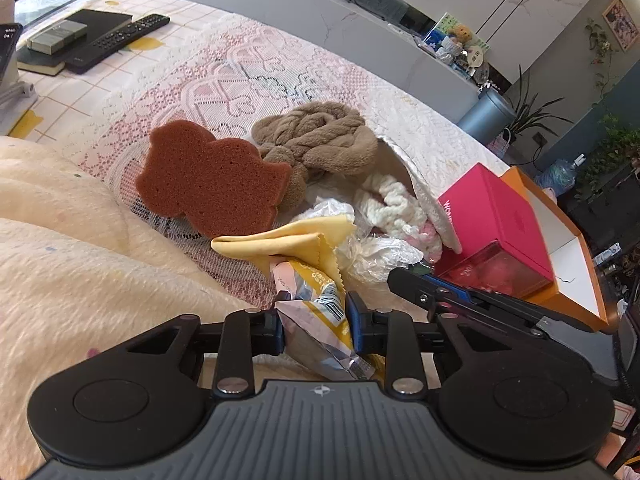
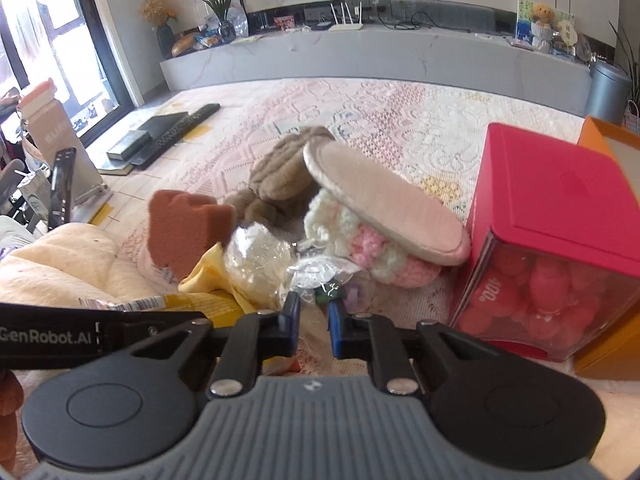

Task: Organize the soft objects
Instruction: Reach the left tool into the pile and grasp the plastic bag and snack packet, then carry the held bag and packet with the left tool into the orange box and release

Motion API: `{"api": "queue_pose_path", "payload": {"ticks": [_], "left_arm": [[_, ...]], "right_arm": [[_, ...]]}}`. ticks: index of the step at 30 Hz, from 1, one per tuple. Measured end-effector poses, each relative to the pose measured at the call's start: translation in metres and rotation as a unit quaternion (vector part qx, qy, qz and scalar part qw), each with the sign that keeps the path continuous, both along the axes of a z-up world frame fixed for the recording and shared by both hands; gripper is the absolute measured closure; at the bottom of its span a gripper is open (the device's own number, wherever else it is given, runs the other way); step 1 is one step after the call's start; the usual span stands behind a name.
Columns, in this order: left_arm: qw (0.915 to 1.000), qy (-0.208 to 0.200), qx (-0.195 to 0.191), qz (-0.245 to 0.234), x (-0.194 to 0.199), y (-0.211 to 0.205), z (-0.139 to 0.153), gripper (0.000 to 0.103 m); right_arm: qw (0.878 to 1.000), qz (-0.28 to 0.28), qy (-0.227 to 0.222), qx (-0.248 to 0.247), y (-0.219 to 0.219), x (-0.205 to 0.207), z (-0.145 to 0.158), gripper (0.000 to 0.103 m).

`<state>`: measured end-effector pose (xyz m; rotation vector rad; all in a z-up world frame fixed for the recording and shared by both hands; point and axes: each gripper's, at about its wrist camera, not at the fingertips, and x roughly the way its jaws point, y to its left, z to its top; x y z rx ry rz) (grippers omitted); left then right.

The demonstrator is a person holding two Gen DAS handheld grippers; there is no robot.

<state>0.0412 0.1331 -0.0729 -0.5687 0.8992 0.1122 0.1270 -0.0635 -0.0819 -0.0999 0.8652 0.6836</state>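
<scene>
My left gripper [image 1: 316, 320] is shut on a yellow and silver snack packet [image 1: 320, 312], held just above a cream blanket [image 1: 60, 248]. Ahead lies a pile: a brown sponge [image 1: 212, 188], a brown plush piece [image 1: 316, 136], a yellow cloth [image 1: 292, 240], crinkled clear plastic [image 1: 380, 252] and a knitted white-and-pink slipper [image 1: 400, 204] tipped sole-up. In the right wrist view my right gripper [image 2: 313, 312] has its jaws nearly together, pinching the near edge of the clear plastic [image 2: 312, 276]. The slipper's sole [image 2: 384, 208] leans over the pile.
A pink box [image 2: 560, 200] with a clear front stands right of the pile, touching the slipper. Behind it sits an open orange box [image 1: 560, 240]. A remote [image 1: 120, 40] and books [image 1: 60, 36] lie far left on the lace cloth [image 1: 240, 76].
</scene>
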Motion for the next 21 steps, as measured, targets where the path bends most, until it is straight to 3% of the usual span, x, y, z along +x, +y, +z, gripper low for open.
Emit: {"api": "queue_pose_path", "payload": {"ticks": [13,21], "left_arm": [[0.9975,-0.061,0.024,-0.026,-0.028,-0.02,0.042,0.079],[0.9909,-0.114,0.039,-0.06,-0.029,-0.047,0.071,0.089]], "right_arm": [[0.996,-0.035,-0.078,0.017,-0.052,-0.05,0.066,0.096],[0.988,-0.086,-0.127,0.02,-0.105,-0.059,0.102,0.096]]}}
